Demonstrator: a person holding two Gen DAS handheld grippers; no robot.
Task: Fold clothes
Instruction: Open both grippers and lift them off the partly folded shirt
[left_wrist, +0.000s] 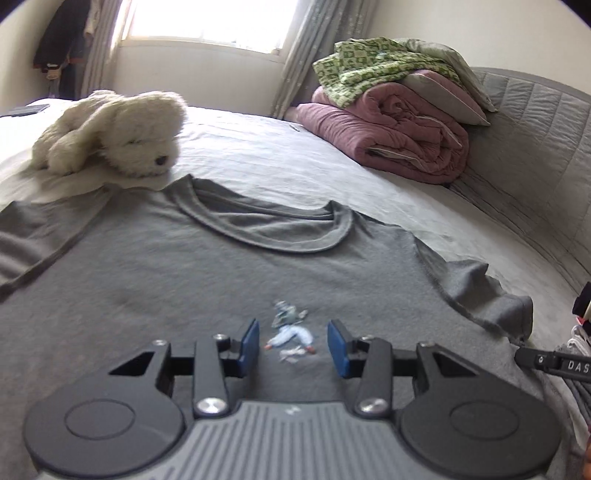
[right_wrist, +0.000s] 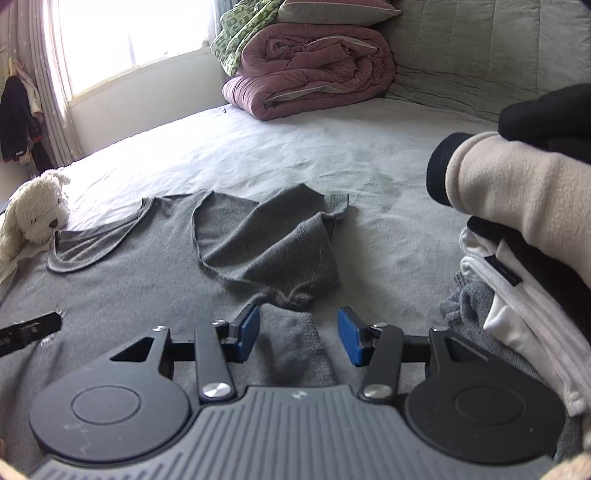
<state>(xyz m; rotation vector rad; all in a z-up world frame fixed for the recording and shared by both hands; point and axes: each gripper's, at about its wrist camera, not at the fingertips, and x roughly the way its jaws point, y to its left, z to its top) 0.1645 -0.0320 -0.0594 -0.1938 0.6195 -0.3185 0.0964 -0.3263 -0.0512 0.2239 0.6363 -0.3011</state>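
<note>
- Progress: early. Grey T-shirt (left_wrist: 177, 280) lies front-up and mostly flat on the bed (left_wrist: 280, 155), neckline (left_wrist: 266, 225) pointing away from the camera, small printed figure (left_wrist: 291, 334) on the chest.
- No clean fold visible yet. The sleeve (right_wrist: 266, 243) on the right tool's side is flipped inward and bunched over the shirt body, rumpled, not a neat crease. The far sleeve (left_wrist: 33, 240) is spread out flat.
- Left: square up the flipped sleeve, fold the other side in, then fold lengthwise. My read is that most of the work remains.
- Left tool (left_wrist: 291, 345): jaws apart, nothing between them, hovering over the chest print. No cloth gripped.
- Right tool (right_wrist: 299, 336): jaws apart, over the shirt edge just below the bunched sleeve. A fabric hem sits in the gap, but the pads do not look to be pressing it; I read it as not gripped.
- Around the shirt: white plush dog (left_wrist: 110, 136) sits just beyond the far shoulder, touching or nearly touching the shirt edge near the neckline; a pale cloth under it meets the shirt there. Could snag when that side is folded.
- Pile of other clothes (right_wrist: 517, 280) (white, black, cream fleece) just beside the shirt on the right tool's side; crowds the space past the bunched sleeve.
- Folded pink quilt (left_wrist: 391, 136) with green patterned blanket (left_wrist: 376, 66) well beyond the neckline, against the headboard; out of the way.
- Window (left_wrist: 207, 22) is further back still, with strong backlight.
</note>
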